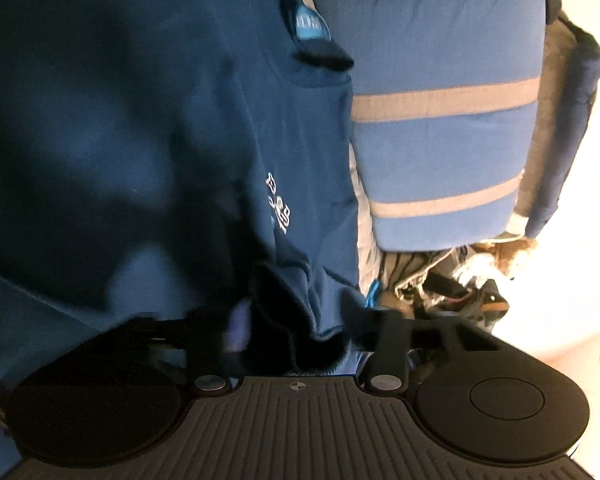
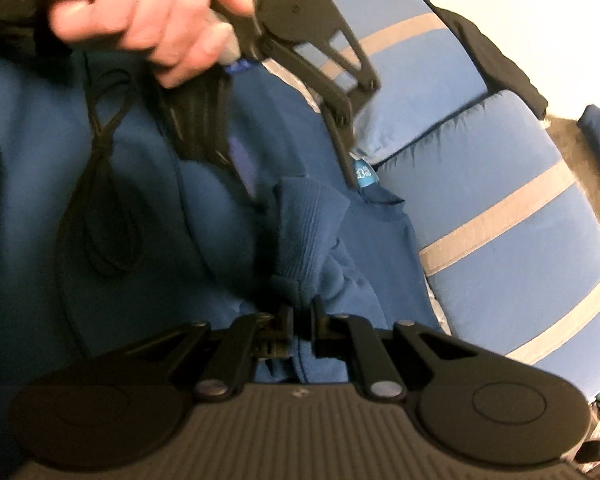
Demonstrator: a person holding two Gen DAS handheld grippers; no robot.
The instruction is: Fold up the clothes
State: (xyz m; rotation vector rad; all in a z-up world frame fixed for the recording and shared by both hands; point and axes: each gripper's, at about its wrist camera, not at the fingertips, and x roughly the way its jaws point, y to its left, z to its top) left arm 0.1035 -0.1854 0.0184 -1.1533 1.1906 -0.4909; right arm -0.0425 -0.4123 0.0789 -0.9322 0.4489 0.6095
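**A:** Right, where is the garment?

**B:** A dark blue sweatshirt (image 1: 140, 120) lies spread across a blue cushion with grey stripes (image 1: 440, 140). The sweatshirt covers the cushion's left part and hangs toward both cameras. A light blue neck label (image 1: 310, 24) sits at its collar, right at the cushion's edge, and small white embroidery (image 1: 278, 204) shows lower down the chest.

**B:** The right gripper (image 2: 302, 320) has its jaws nearly together, pinching a bunch of the sweatshirt's fabric just below a ribbed cuff (image 2: 304, 232).

**A:** And the other one?

**B:** The left gripper (image 2: 292, 152), seen from the right wrist view, comes down over the sweatshirt near the neck label, with a hand (image 2: 156, 12) wrapped around its handle. In its own view the jaws stand fairly close, with a hanging fold of the sweatshirt's edge between them; blur keeps me from telling whether the pads press on it.

**A:** Anything in the way?

**B:** A black cord (image 2: 100, 184) loops down from the hand and lies over the sweatshirt, left of the cuff. Beyond the cushion's far end sit a dark bag (image 1: 580, 92) and a tangle of straps and clutter (image 1: 440, 276), on a pale floor (image 1: 572, 280).
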